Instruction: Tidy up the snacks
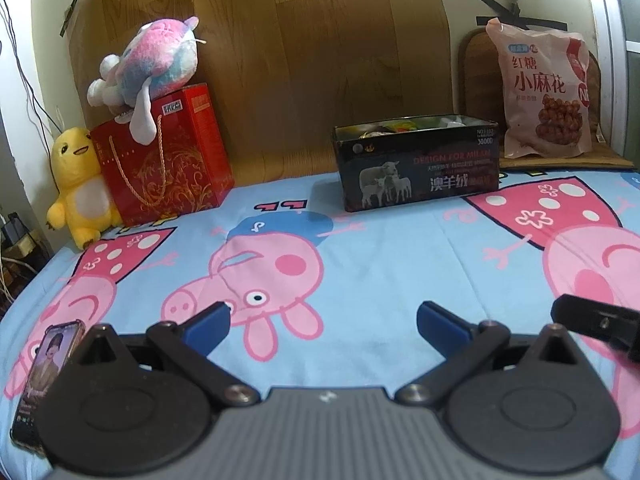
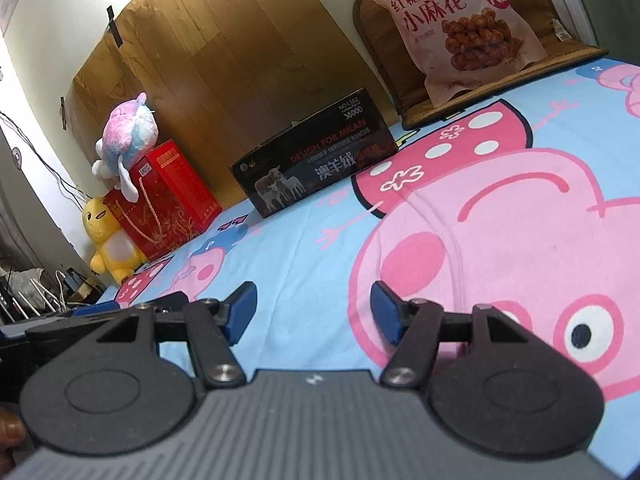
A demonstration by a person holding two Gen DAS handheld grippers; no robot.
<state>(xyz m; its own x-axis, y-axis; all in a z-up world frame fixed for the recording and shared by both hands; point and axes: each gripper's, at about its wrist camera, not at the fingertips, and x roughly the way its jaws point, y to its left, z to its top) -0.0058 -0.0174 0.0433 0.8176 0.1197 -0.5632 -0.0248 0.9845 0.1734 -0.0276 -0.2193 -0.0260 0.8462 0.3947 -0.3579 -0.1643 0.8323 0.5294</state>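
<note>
Both blue-padded fingers (image 1: 208,322) spread wide on left gripper (image 1: 323,316) and right gripper (image 2: 313,312), holding nothing. Well ahead of both, black open-topped cardboard box (image 1: 418,164) with snacks inside; pink snack bag (image 1: 542,92) beyond.

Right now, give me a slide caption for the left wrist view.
Open left gripper hovers over the cartoon bedsheet, facing the black box of snacks and pink snack bag.

Left gripper (image 1: 323,322) wide apart, empty; right gripper (image 2: 313,310) likewise, low, side by side.
</note>
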